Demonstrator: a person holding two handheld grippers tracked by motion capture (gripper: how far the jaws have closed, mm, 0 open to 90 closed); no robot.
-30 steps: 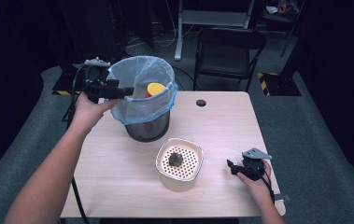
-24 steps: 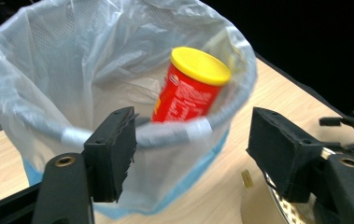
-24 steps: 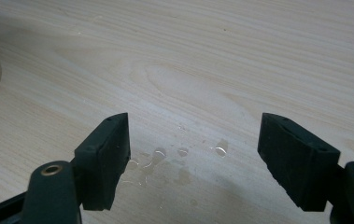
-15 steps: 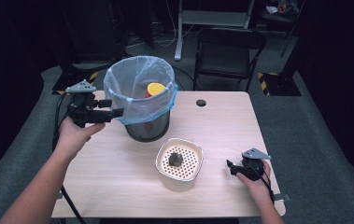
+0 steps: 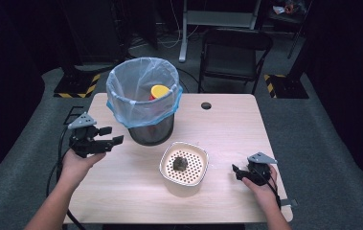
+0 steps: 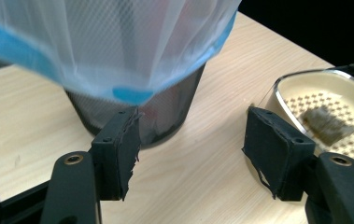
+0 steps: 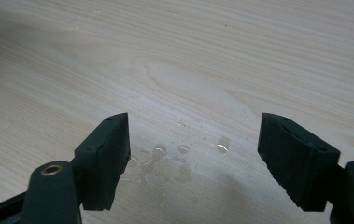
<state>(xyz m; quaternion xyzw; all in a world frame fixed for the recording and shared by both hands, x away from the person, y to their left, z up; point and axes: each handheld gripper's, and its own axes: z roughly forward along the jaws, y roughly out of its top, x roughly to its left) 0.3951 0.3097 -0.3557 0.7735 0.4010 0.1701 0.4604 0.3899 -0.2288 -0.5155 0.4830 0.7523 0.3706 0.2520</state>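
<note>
standing largest, the lined mesh bin [image 5: 144, 105] sits at table [image 5: 227, 124] rear; strainer bowl [image 5: 184, 166] holds a dark scrap [image 5: 179, 163]. left gripper [image 5: 109, 143], empty, jaws apart, just narrowed; right gripper [image 5: 237, 171] parted, empty. judged: between transfers; next, grasp scrap.

Light wooden table [image 5: 121, 187], rectangular, pale grain, standing on grey floor. Small dark round hole [image 5: 206, 105] in the top near the far edge. Black mesh bin [image 5: 151, 130] stands on the far left part, lined with a clear, blue-edged bag [image 5: 141, 93] folded over its rim. Cream bowl [image 5: 184, 168] with a perforated insert sits near the middle, just in front of the bin, apart from it. A few water drops [image 7: 179, 151] lie on the bare wood on the right side, beyond the bowl.
</note>
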